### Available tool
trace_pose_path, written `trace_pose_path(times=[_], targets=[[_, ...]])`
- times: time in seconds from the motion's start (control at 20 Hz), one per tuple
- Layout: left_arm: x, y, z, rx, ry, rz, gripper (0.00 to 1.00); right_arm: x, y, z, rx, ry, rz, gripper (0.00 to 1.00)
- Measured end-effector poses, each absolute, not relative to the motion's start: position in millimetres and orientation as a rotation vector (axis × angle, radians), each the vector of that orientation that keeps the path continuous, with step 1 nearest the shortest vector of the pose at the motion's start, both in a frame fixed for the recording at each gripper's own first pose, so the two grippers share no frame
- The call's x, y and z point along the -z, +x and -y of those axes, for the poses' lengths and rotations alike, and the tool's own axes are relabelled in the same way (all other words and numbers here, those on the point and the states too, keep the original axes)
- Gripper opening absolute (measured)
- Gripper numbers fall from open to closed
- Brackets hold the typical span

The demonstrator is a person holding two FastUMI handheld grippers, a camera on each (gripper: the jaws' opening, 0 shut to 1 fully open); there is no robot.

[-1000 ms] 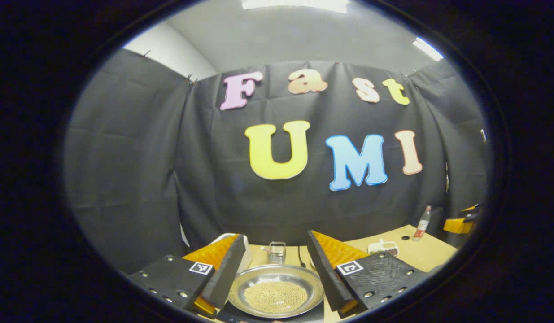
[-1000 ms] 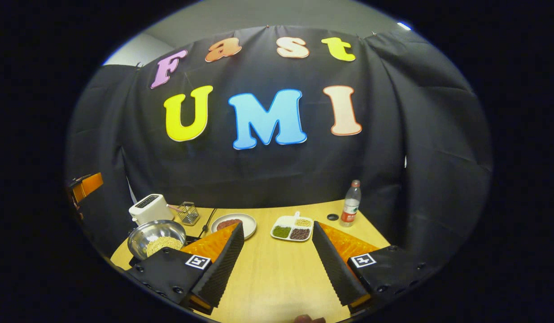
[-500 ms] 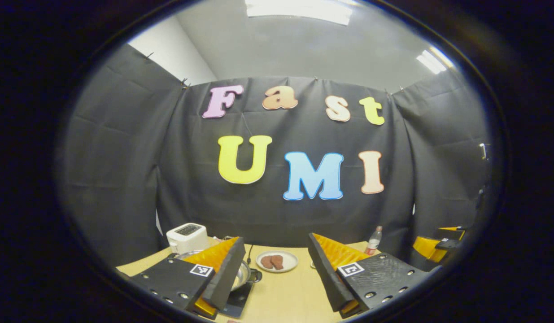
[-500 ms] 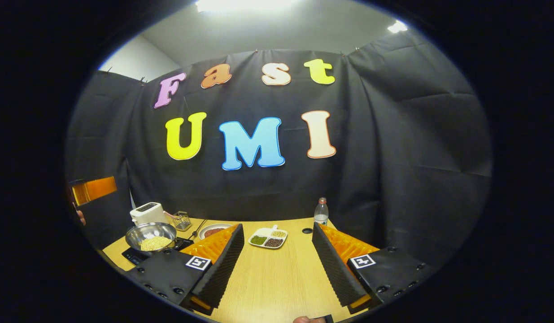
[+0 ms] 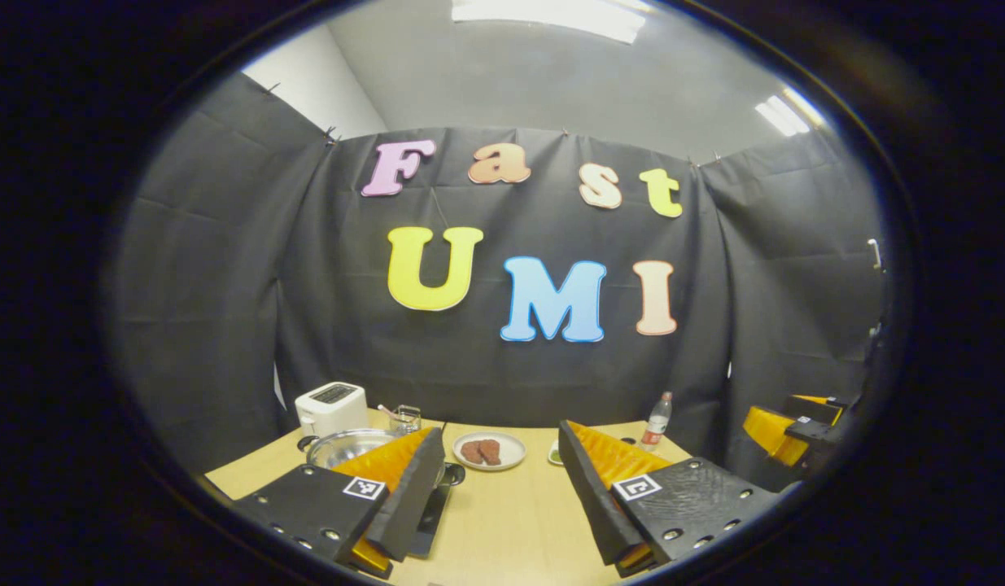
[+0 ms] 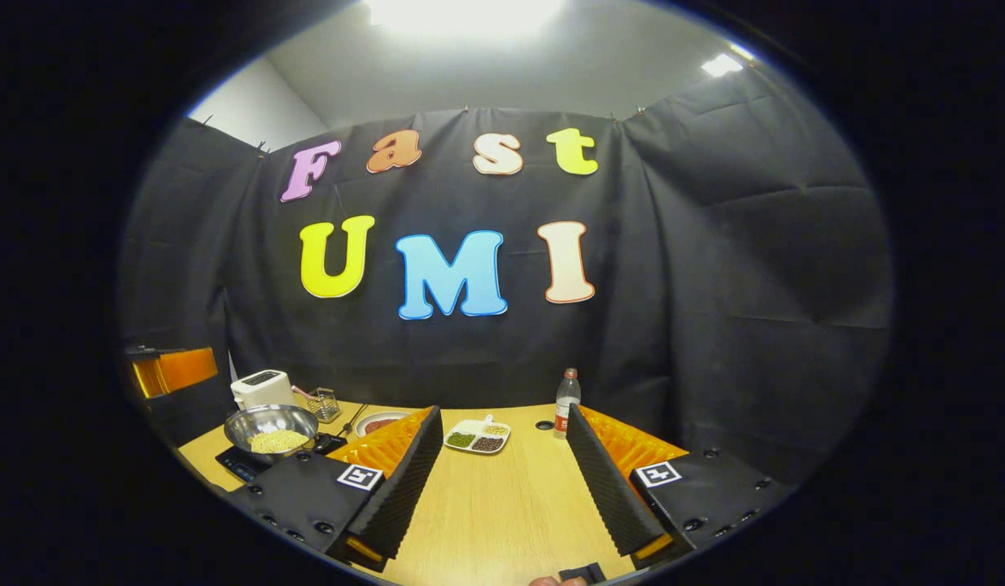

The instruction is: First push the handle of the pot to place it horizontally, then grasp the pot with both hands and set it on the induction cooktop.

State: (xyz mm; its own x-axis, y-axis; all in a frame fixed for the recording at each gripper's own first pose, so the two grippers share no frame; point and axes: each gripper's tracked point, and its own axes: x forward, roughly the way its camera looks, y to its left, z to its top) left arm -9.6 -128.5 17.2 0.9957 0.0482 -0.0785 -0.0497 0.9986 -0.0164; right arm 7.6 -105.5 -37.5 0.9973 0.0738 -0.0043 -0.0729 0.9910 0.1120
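1. Left gripper (image 5: 498, 496) and right gripper (image 6: 502, 480): fingers spread, holding nothing, above bare desk (image 6: 502, 513).
2. The pot (image 6: 272, 429) sits on the induction cooktop (image 6: 242, 462) by the desk's left edge.
3. The task looks done, though the handle is too small to judge; only pulling away remains.

Looked like a staged kitchen booth: black cloth wall (image 6: 714, 268) pinned around a wooden table (image 6: 502, 513), under ceiling light panels (image 5: 543, 10). At ten o'clock stood a toaster (image 6: 260, 388), an induction cooktop (image 6: 242, 464) carrying a pot (image 6: 270, 427); at twelve, a divided dish (image 6: 476, 437), a bottle (image 6: 565, 399).
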Motion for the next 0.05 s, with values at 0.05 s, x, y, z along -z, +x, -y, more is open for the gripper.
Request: trace_pose_path(times=[0.05], targets=[[-12.5,-18.2,120.4,-0.043,-0.002,-0.082,0.83,42.2,3.3,96.9,-0.087,0.113,-0.027,0.91]])
